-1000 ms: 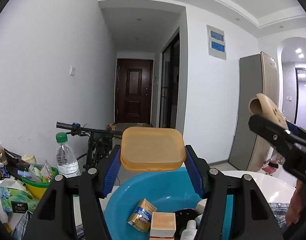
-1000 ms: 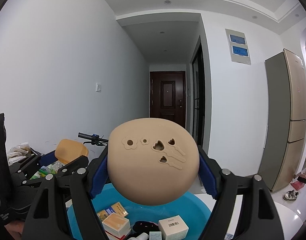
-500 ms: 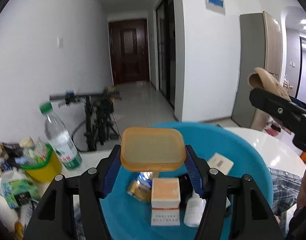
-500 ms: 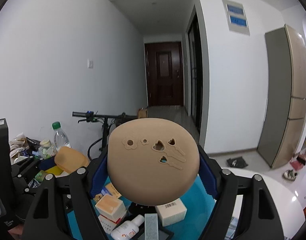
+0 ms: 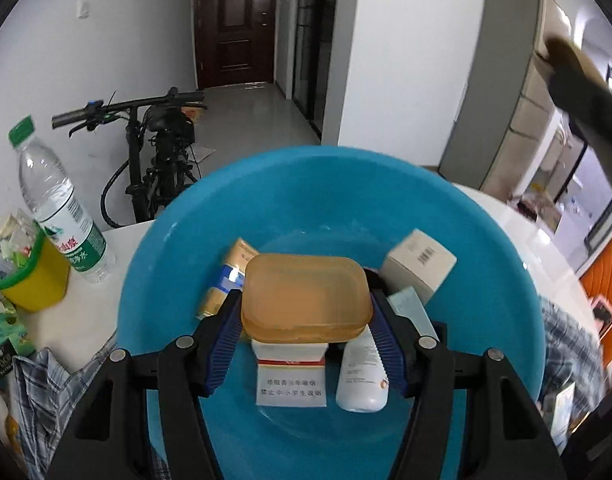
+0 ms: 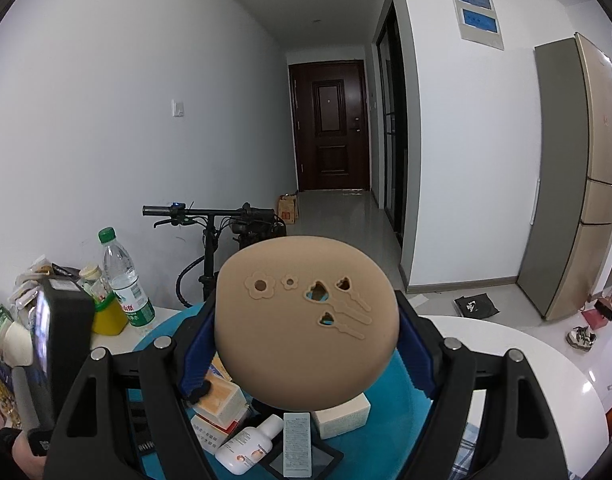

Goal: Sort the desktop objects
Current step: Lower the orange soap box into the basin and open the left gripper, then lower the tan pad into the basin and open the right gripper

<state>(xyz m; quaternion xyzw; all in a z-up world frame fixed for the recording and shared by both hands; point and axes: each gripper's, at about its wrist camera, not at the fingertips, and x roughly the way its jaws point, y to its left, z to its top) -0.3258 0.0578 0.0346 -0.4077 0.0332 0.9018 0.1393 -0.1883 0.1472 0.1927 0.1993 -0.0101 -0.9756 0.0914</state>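
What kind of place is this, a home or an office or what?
Most likely a lived-in flat. A tall fridge stands by the wall, a bicycle is parked in the hallway leading to a dark front door, and shoes lie on the floor.

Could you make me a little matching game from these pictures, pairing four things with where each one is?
Things:
1. orange lid
2. tan sponge
3. water bottle
4. white bottle

Places:
A. lying in the blue basin
B. between the right gripper's fingers
C. standing beside the yellow cup
D. between the left gripper's fingers

Pairs: 1-D, 2-B, 3-C, 4-A
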